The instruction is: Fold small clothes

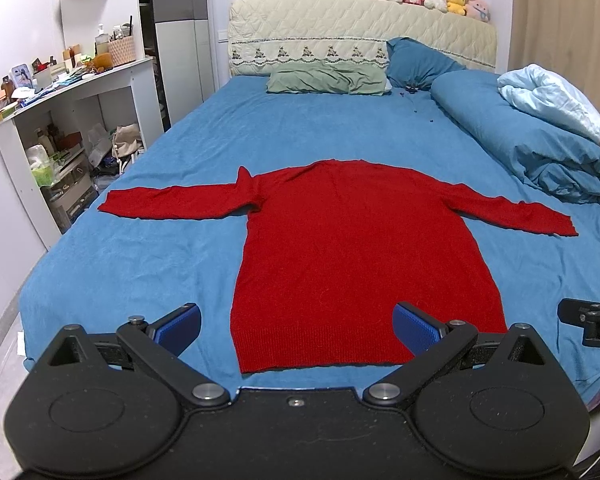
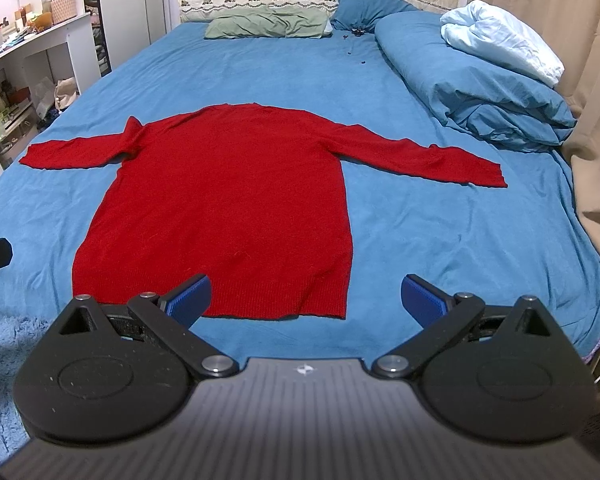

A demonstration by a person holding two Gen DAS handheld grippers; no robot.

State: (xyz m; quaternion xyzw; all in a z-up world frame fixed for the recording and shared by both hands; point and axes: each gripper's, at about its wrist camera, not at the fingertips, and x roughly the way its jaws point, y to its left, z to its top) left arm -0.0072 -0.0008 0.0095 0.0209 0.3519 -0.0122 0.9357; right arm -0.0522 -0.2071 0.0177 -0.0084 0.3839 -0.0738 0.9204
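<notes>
A red long-sleeved sweater lies flat on the blue bed sheet, both sleeves spread out sideways, hem towards me. It also shows in the right wrist view. My left gripper is open and empty, hovering over the hem's left half. My right gripper is open and empty, hovering over the hem's right corner. The edge of the right gripper shows at the far right of the left wrist view.
A green pillow, a blue pillow and a rolled blue duvet with a pale blanket lie at the head and right side. A cluttered white shelf stands left of the bed. A curtain hangs right.
</notes>
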